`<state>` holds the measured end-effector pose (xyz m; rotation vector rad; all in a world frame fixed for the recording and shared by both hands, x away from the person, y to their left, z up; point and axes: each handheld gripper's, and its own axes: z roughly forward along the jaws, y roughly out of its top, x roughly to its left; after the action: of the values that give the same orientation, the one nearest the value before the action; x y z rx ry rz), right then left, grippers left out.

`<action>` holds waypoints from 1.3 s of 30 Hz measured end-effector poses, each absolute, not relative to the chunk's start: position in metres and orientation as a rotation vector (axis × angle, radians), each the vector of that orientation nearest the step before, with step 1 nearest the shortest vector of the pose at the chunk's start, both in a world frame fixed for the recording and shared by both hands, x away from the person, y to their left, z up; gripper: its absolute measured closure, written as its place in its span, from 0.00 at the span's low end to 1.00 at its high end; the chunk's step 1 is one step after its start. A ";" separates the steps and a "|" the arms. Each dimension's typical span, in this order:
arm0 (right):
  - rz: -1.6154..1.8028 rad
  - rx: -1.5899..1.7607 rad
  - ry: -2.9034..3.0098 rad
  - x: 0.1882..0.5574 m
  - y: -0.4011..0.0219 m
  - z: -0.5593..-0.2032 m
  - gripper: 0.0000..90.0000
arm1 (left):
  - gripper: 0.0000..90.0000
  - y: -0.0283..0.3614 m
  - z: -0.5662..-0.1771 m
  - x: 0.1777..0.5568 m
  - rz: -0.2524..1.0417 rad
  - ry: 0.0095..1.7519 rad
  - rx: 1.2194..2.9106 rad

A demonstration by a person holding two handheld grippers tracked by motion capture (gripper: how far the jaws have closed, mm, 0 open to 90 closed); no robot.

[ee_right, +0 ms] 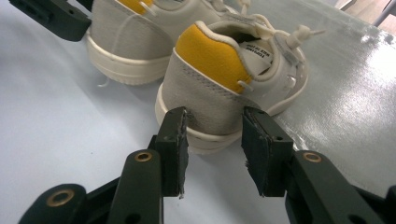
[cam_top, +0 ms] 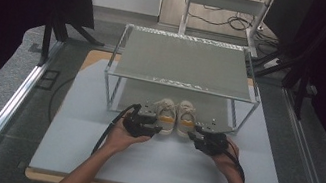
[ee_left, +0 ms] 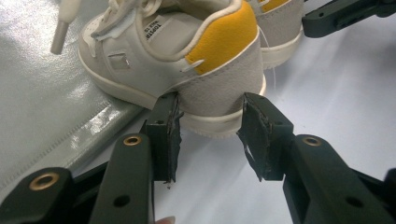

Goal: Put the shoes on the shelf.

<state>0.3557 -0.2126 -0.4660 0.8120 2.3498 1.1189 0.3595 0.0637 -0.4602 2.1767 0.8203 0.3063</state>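
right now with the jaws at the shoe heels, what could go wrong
1. Each grip is only on the heel tip: the left shoe or right shoe could tip or slip when lifted.
2. The loose laces could snag on the rack.
3. The shoes sit close together, so the left gripper and right gripper may bump.

Right gripper (ee_right: 212, 151) jaws seemingly pinching shoe (ee_right: 233, 79) heel.

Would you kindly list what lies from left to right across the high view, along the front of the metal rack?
The left gripper → the left cream sneaker with a yellow heel patch → the matching right cream sneaker → the right gripper, each gripper's black jaws at its sneaker's heel.
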 end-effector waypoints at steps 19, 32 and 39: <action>1.092 0.854 2.303 0.376 -0.199 -0.469 0.68 | 0.64 0.055 -0.463 0.382 0.393 0.842 2.217; 1.088 0.916 2.252 0.388 -0.195 -0.474 0.69 | 0.63 0.050 -0.462 0.400 0.419 0.851 2.249; 1.023 0.895 2.254 0.396 -0.190 -0.472 0.69 | 0.64 0.048 -0.461 0.410 0.433 0.842 2.269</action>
<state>0.3959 -0.1905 -0.4719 0.8945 2.2543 1.0234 0.4096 0.0485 -0.4614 2.2693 0.8420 0.4333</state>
